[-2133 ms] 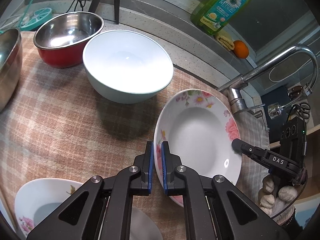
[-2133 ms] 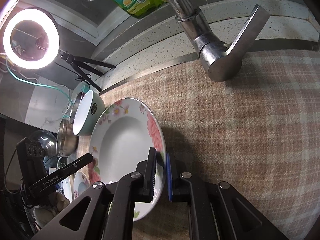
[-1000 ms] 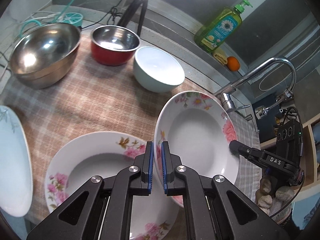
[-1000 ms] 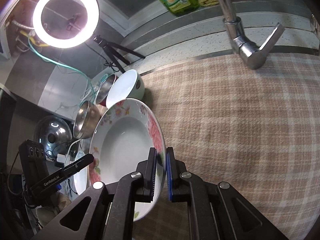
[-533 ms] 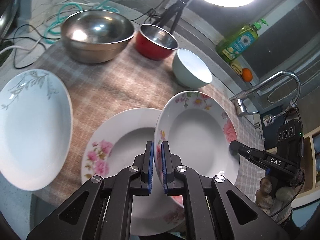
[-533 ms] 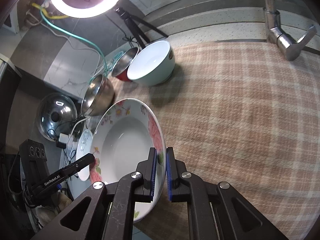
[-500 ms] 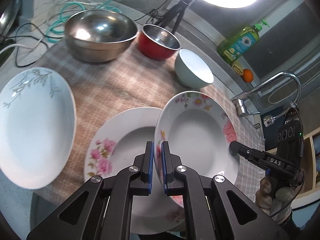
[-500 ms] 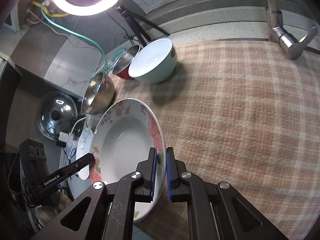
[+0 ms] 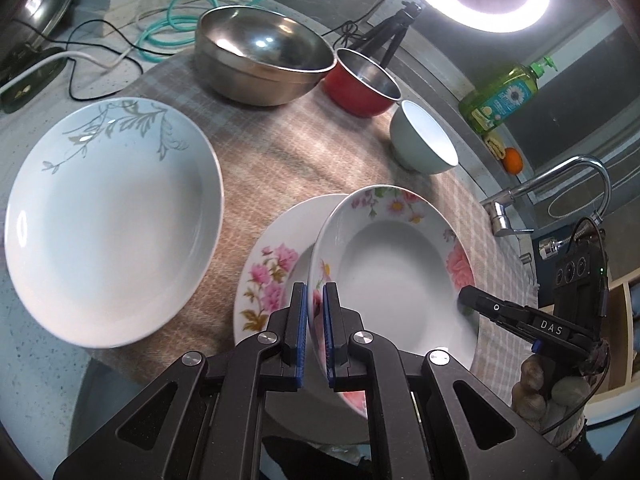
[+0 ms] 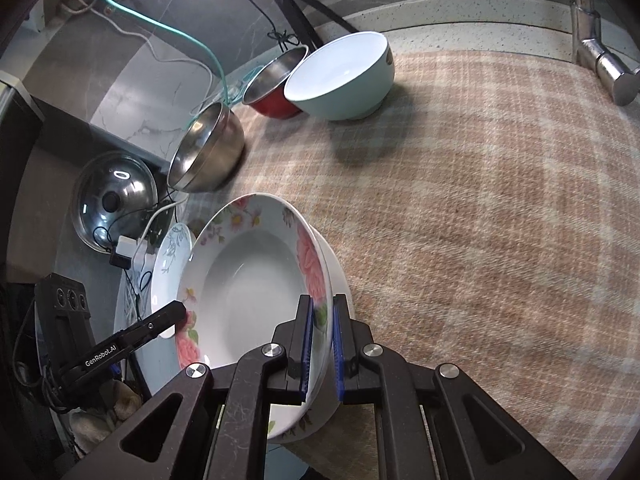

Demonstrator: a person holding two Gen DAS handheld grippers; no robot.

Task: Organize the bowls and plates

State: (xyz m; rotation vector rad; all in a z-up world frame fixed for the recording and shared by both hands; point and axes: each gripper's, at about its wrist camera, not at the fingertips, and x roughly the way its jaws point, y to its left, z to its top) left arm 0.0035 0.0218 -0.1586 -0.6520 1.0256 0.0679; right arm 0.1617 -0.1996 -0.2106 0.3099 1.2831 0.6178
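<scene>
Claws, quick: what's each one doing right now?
Left claw: closed on the floral plate rim.
Right claw: closed on the same plate's opposite rim.

Black angular left gripper (image 9: 315,330), blue-padded jaws, silver screws, right gripper (image 10: 320,350) alike, white "DAS" lettering

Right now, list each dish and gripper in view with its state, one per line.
Held floral plate: gripped at opposite rims, tilted above another plate.
Lower floral plate: lying on the cloth.
Leaf-pattern plate: empty.
Steel bowl: upright, empty.
Red bowl: upright, empty.
Pale green bowl: upright, empty.
Left gripper: shut on rim.
Right gripper: shut on rim.
</scene>
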